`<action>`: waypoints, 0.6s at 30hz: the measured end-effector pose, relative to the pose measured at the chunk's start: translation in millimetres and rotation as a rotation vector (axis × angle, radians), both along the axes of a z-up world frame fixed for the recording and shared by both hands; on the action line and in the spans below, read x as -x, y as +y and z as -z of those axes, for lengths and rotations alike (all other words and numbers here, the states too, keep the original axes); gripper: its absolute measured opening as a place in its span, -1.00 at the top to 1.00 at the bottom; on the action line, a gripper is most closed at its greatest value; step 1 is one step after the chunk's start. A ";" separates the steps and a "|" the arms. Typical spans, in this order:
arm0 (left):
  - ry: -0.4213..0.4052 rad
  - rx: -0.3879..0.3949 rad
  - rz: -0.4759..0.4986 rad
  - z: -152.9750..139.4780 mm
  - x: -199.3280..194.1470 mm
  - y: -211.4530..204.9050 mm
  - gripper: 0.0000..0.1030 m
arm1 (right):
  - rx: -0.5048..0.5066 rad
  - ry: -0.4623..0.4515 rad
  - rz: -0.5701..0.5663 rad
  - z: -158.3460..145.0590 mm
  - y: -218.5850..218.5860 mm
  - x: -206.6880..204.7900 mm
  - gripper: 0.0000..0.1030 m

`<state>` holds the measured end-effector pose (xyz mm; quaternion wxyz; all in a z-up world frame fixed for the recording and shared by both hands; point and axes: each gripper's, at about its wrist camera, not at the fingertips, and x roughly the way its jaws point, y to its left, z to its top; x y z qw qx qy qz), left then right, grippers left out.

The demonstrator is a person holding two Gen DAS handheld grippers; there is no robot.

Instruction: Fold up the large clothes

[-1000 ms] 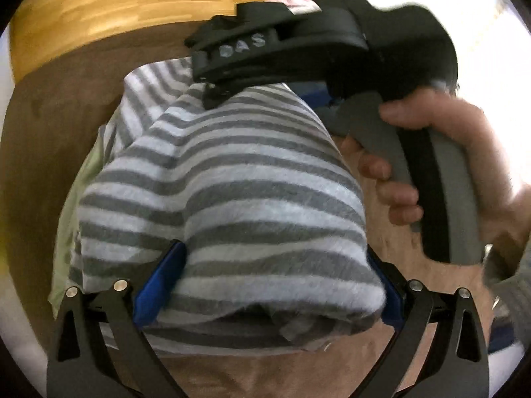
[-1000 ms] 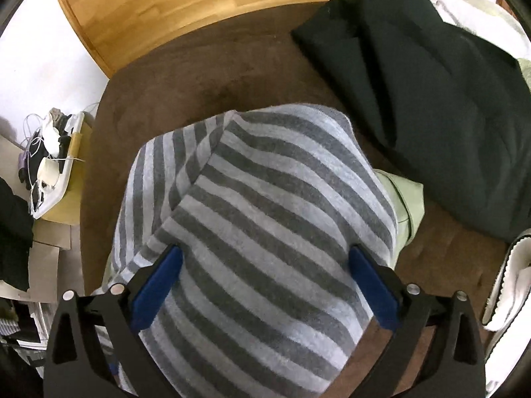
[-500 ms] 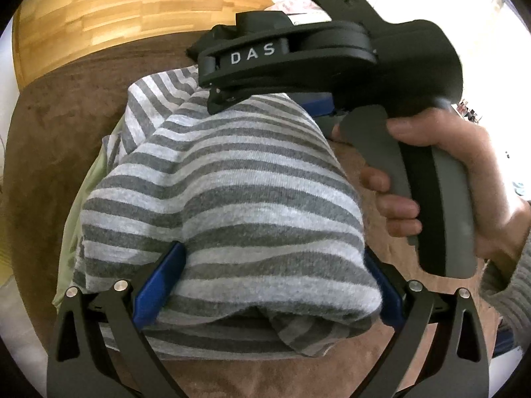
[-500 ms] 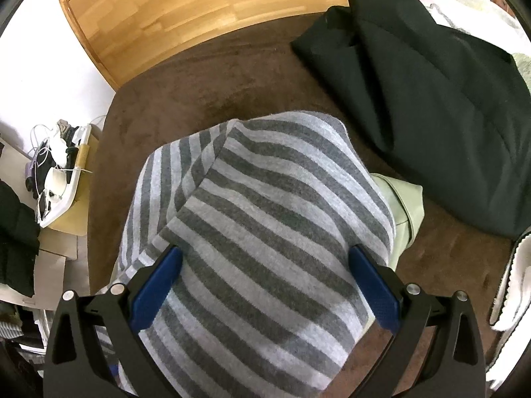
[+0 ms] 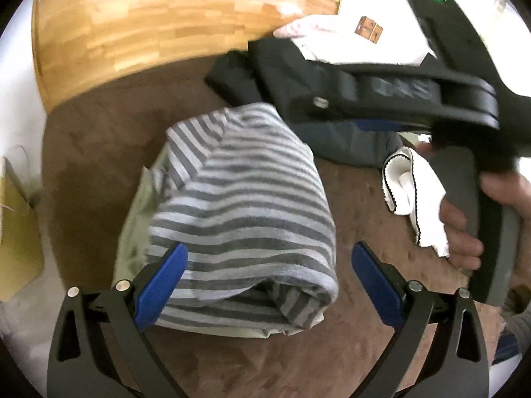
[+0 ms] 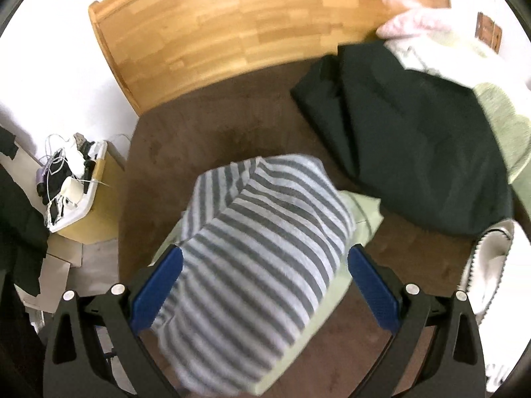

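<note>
**Inspector A:** Surface: a brown plush bed cover (image 6: 232, 132) backed by a wooden headboard (image 6: 249, 33). Item under inspection?

**Inspector B:** A grey-and-white striped top (image 6: 265, 232), folded into a compact bundle and lying on a pale green garment (image 6: 361, 219) near the middle of the cover. In the left view the striped top (image 5: 239, 205) shows a rolled, open fold edge nearest the camera.

**Inspector A:** Handling?

**Inspector B:** In my judgement a soft, light knit: limp, not slippery, not fragile. Layers would likely slide apart if lifted by one edge. Best taken at the doubled fold edge, pinching all layers together.

**Inspector A:** Grippers?

**Inspector B:** The left gripper (image 5: 268, 272) has its blue pads spread wide, straddling the bundle and gripping nothing. The right gripper (image 6: 265, 275) likewise stands apart, empty, above the stripes.

**Inspector A:** Surroundings?

**Inspector B:** A black garment (image 6: 415, 139) lies beside the bundle; a white cloth with dark trim (image 5: 411, 192) further right; cluttered tray (image 6: 73, 182) off the bed
</note>
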<state>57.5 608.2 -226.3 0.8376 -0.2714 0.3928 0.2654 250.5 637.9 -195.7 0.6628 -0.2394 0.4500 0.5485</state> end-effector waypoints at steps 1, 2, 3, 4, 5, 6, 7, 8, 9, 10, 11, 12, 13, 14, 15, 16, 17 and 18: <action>0.009 -0.018 0.001 -7.9 2.8 -3.6 -0.87 | -0.015 -0.014 0.003 -12.6 -10.1 3.0 -0.90; 0.022 -0.045 0.003 -18.1 6.0 -9.1 -0.87 | -0.027 -0.026 0.005 -21.9 -17.8 5.8 -0.90; 0.030 -0.063 0.006 -24.8 8.8 -12.6 -0.87 | -0.040 -0.040 0.007 -31.1 -25.3 8.9 -0.90; 0.042 -0.087 0.011 -33.3 11.1 -18.2 -0.87 | -0.057 -0.051 0.009 -42.9 -37.3 12.9 -0.90; 0.054 -0.109 0.018 -42.6 13.0 -23.6 -0.87 | -0.067 -0.052 0.009 -50.9 -46.4 16.2 -0.90; 0.062 -0.126 0.021 -50.0 15.0 -28.7 -0.87 | -0.075 -0.052 0.011 -58.6 -56.0 19.3 -0.90; 0.067 -0.141 0.022 -58.5 18.5 -36.4 -0.87 | -0.083 -0.059 0.019 -68.3 -68.8 23.7 -0.90; 0.064 -0.149 0.020 -67.7 22.6 -44.5 -0.87 | -0.090 -0.065 0.027 -76.6 -81.6 27.7 -0.90; 0.059 -0.151 0.016 -76.1 27.2 -51.7 -0.87 | -0.096 -0.070 0.033 -82.3 -90.7 30.9 -0.90; 0.054 -0.151 0.013 -81.0 29.4 -56.7 -0.87 | -0.104 -0.081 0.046 -90.2 -105.6 35.2 -0.90; 0.049 -0.155 0.007 -88.7 35.6 -67.0 -0.87 | -0.110 -0.091 0.056 -95.8 -118.3 38.5 -0.90; 0.049 -0.159 0.002 -92.1 38.7 -71.3 -0.87 | -0.116 -0.093 0.067 -101.0 -130.6 41.4 -0.90; 0.047 -0.163 -0.006 -98.4 44.4 -81.3 -0.87 | -0.124 -0.085 0.082 -107.6 -148.4 45.0 -0.90; 0.044 -0.164 -0.010 -102.6 48.2 -88.5 -0.87 | -0.129 -0.079 0.092 -112.4 -161.4 47.8 -0.90; 0.038 -0.164 -0.016 -110.9 55.5 -100.9 -0.87 | -0.133 -0.072 0.104 -117.6 -175.8 50.8 -0.90; 0.036 -0.163 -0.019 -115.7 59.4 -108.4 -0.87 | -0.136 -0.066 0.116 -125.7 -194.7 55.4 -0.90; 0.036 -0.164 -0.023 -124.1 65.9 -120.5 -0.87 | -0.136 -0.064 0.126 -132.6 -210.0 59.5 -0.90; 0.037 -0.164 -0.023 -129.9 70.4 -129.3 -0.87 | -0.137 -0.060 0.134 -140.0 -226.1 64.7 -0.90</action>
